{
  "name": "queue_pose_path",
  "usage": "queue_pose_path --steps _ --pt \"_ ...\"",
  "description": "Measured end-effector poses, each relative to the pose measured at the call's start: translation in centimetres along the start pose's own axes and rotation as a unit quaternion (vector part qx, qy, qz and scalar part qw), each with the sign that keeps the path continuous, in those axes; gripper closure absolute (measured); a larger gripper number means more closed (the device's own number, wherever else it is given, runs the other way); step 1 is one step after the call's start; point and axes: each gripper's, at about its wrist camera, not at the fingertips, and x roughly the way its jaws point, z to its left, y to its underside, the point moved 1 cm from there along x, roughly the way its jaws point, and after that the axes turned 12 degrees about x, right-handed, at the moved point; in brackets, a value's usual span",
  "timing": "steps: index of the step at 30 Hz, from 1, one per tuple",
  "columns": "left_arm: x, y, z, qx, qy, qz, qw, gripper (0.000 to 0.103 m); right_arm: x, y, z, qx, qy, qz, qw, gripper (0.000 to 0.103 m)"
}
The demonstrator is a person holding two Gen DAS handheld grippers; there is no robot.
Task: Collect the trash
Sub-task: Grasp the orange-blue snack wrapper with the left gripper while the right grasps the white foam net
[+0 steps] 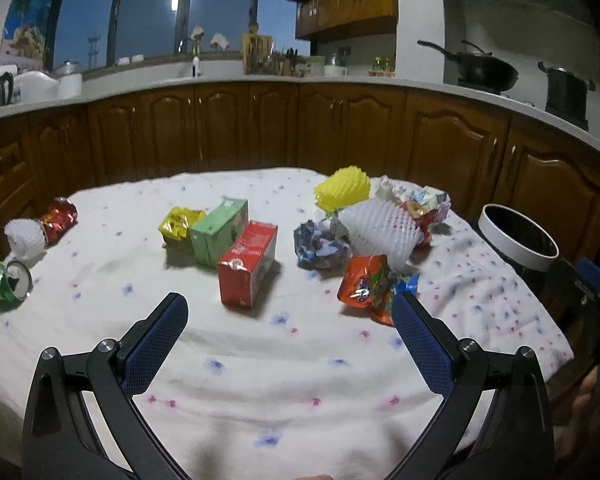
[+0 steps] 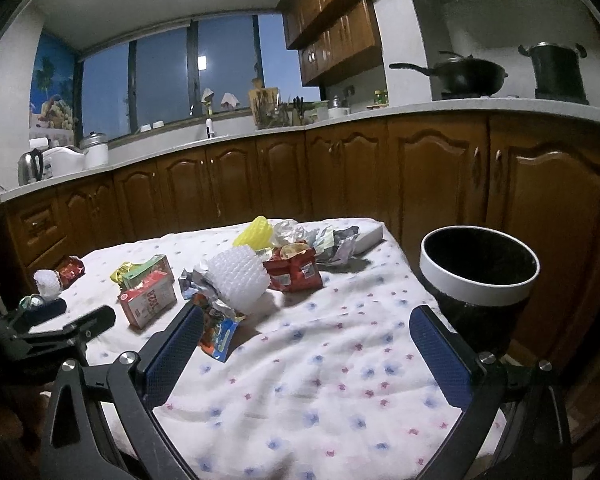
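Both pairs of fingers are spread wide and hold nothing: the left gripper (image 1: 290,308) hangs over the near part of the worktop (image 1: 236,380), the right gripper (image 2: 306,320) over its right side. Nearest the left fingers lie an orange wrapper (image 1: 366,282) and a red carton (image 1: 248,268), with a green carton (image 1: 219,230) and a yellow wrapper (image 1: 180,224) touching behind it. Beyond the orange wrapper sit a crumpled blue-and-white wad (image 1: 320,246), a white foam net (image 1: 380,230) and a yellow foam net (image 1: 344,192). At the left edge are a crushed green can (image 1: 8,280), what looks like a second white net (image 1: 24,238) and a red wrapper (image 1: 60,218). A bin (image 2: 478,272) with a white rim stands just beside the worktop's right edge.
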Motion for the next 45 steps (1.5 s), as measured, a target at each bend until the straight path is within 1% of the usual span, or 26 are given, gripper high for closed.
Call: queue_pose_path --steps 4,8,11,12,13,14,16,17,18,20,23,24,25,26,28,29,30,31,32,33,34,35,36,38,42,45 --pt "1.1 0.1 0.2 0.0 0.007 0.018 0.9998 0.0 1.4 -1.0 -0.2 0.004 -0.014 0.022 1.0 0.0" --pt "2.0 -0.1 0.1 0.001 0.031 0.029 0.9991 0.0 3.6 -2.0 -0.5 0.032 -0.05 0.067 0.996 0.0" --pt "2.8 -0.4 -0.3 0.002 0.06 0.037 0.9975 0.002 5.3 -2.5 -0.7 0.055 -0.075 0.101 0.991 0.003" --pt "3.0 -0.5 -0.6 0.005 0.073 0.038 0.9966 0.007 6.0 -2.7 -0.7 0.066 -0.092 0.115 0.987 0.008" --pt "3.4 -0.7 -0.9 0.009 0.086 0.041 0.9954 0.009 7.1 -3.0 -0.8 0.084 -0.115 0.137 0.98 0.014" --pt "3.8 -0.9 -1.3 0.013 0.095 0.045 0.9943 0.014 8.0 -3.1 -0.9 0.101 -0.132 0.156 0.974 0.018" --pt "4.6 -1.1 -1.8 0.014 0.114 0.054 0.9919 0.024 9.9 -3.5 -0.8 0.12 -0.151 0.185 0.964 0.035" --pt "5.3 -1.3 -2.0 0.012 0.127 0.062 0.99 0.032 10.5 -3.6 -0.7 0.124 -0.155 0.191 0.961 0.038" --pt "5.7 -1.5 -2.1 0.009 0.134 0.066 0.9887 0.037 11.6 -3.8 -0.6 0.129 -0.16 0.2 0.958 0.039" --pt "6.7 -1.9 -2.2 0.004 0.151 0.075 0.9857 0.041 13.2 -4.1 -0.5 0.139 -0.163 0.216 0.953 0.04" --pt "7.7 -2.4 -2.6 0.003 0.167 0.081 0.9826 0.041 15.6 -4.0 -0.5 0.15 -0.16 0.241 0.945 0.041" --pt "8.1 -2.4 -2.8 0.003 0.171 0.085 0.9817 0.041 16.2 -4.0 -0.6 0.156 -0.16 0.252 0.942 0.043" --pt "8.5 -2.5 -2.9 0.003 0.176 0.089 0.9802 0.041 16.7 -3.8 -0.7 0.161 -0.163 0.259 0.938 0.049" --pt "8.9 -2.5 -3.0 0.002 0.179 0.094 0.9794 0.041 17.3 -3.6 -0.7 0.167 -0.165 0.267 0.935 0.051" --pt "9.6 -2.6 -3.2 0.002 0.187 0.102 0.9772 0.044 18.3 -3.1 -0.6 0.172 -0.171 0.28 0.929 0.059" --pt "9.9 -2.6 -3.4 0.003 0.189 0.105 0.9762 0.048 18.7 -2.9 -0.6 0.174 -0.173 0.285 0.926 0.062" --pt "10.2 -2.6 -3.5 0.006 0.19 0.108 0.9757 0.052 19.0 -2.8 -0.6 0.175 -0.175 0.288 0.925 0.072" --pt "10.5 -2.6 -3.7 0.009 0.192 0.112 0.975 0.055 19.3 -2.6 -0.6 0.177 -0.177 0.291 0.923 0.085" --pt "10.6 -2.6 -3.7 0.011 0.193 0.114 0.9746 0.063 19.4 -2.6 -0.7 0.179 -0.178 0.291 0.923 0.089" --pt "10.8 -2.6 -3.8 0.013 0.195 0.116 0.9737 0.074 19.4 -2.7 -0.8 0.181 -0.181 0.287 0.923 0.091" --pt "11.1 -2.6 -3.8 0.011 0.204 0.121 0.9714 0.081 19.3 -2.8 -0.7 0.182 -0.184 0.285 0.923 0.099" --pt "11.3 -2.5 -3.8 0.008 0.214 0.126 0.9686 0.093 19.0 -3.0 -0.7 0.182 -0.187 0.282 0.923 0.101" --pt "11.4 -2.5 -3.7 0.005 0.22 0.129 0.967 0.094 18.7 -3.1 -0.6 0.179 -0.188 0.279 0.924 0.103" --pt "11.0 -2.6 -3.7 0.009 0.22 0.125 0.9674 0.097 17.6 -3.7 -0.5 0.169 -0.194 0.268 0.929 0.103" --pt "9.6 -3.1 -3.7 0.025 0.212 0.109 0.9708 0.099 15.7 -4.6 -0.2 0.158 -0.202 0.247 0.934 0.103" --pt "8.4 -3.9 -3.1 0.027 0.209 0.094 0.973 0.099 13.9 -5.3 -1.1 0.155 -0.201 0.23 0.94 0.103"
